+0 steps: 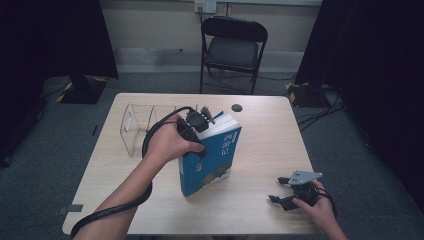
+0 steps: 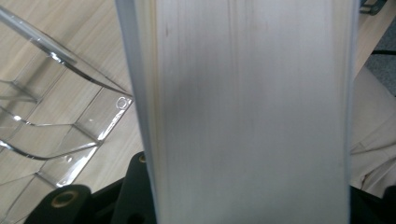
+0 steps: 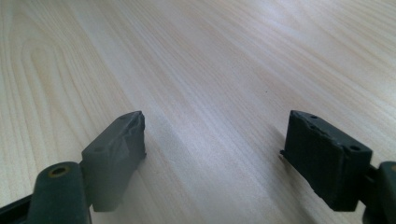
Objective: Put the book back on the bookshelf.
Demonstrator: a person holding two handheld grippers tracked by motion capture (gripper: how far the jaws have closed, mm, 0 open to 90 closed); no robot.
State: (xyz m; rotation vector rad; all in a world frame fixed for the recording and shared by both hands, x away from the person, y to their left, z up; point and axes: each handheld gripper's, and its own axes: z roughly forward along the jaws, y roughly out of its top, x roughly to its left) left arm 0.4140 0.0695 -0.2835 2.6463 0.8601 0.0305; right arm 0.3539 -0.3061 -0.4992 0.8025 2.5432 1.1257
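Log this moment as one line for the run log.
left gripper: shut on blue book, held upright | right gripper: open, low over table | clear rack: beside book

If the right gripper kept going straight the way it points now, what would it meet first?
Probably nothing soon: the right gripper, jaws open and empty, points low along the bare wooden table. The blue book stands farther left, though depth is unclear.

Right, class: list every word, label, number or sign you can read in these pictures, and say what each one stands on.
No text here can be read with certainty.
Blue book cover: white characters run down the front, too small and blurred to read.
Book's page edges in the left gripper view: plain, no print.
Clear plastic rack: no label.
Table in the right gripper view: bare wood grain, no marks.
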